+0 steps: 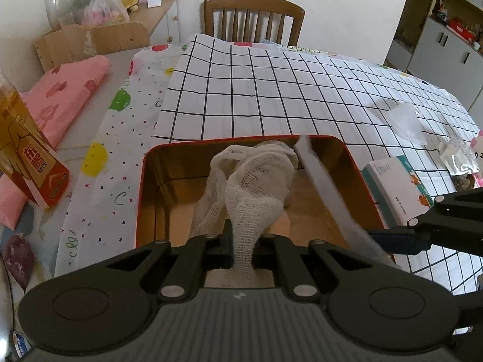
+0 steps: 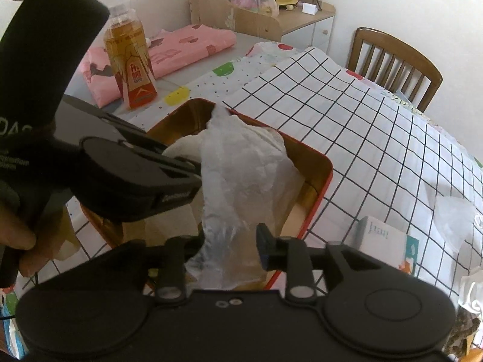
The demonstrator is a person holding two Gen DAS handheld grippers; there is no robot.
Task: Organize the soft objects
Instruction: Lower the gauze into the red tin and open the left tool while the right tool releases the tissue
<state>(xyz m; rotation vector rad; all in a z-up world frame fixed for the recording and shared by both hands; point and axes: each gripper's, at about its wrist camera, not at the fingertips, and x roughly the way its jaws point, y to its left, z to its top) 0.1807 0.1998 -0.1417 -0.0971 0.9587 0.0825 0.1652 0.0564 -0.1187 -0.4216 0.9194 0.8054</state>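
A red-rimmed tin box (image 1: 142, 181) with a gold inside stands on the checked tablecloth (image 1: 256, 90). My left gripper (image 1: 243, 241) is shut on a white gauze bandage (image 1: 256, 187), which trails from the jaws down into the tin. In the right wrist view my right gripper (image 2: 229, 241) hangs over the tin's (image 2: 326, 175) near corner with its jaws apart. A crinkled clear plastic wrapper (image 2: 241, 166) stands between them, with a gap to the right pad (image 2: 264, 247). My left gripper (image 2: 193, 166) comes in from the left there, beside the gauze roll (image 2: 181, 150).
A tea bottle (image 1: 18, 150) and a folded pink cloth (image 1: 60, 96) lie left of the tin. A book (image 1: 398, 187) lies close on its right, with crumpled plastic (image 1: 407, 120) beyond. A wooden chair (image 1: 253, 15) stands at the table's far side.
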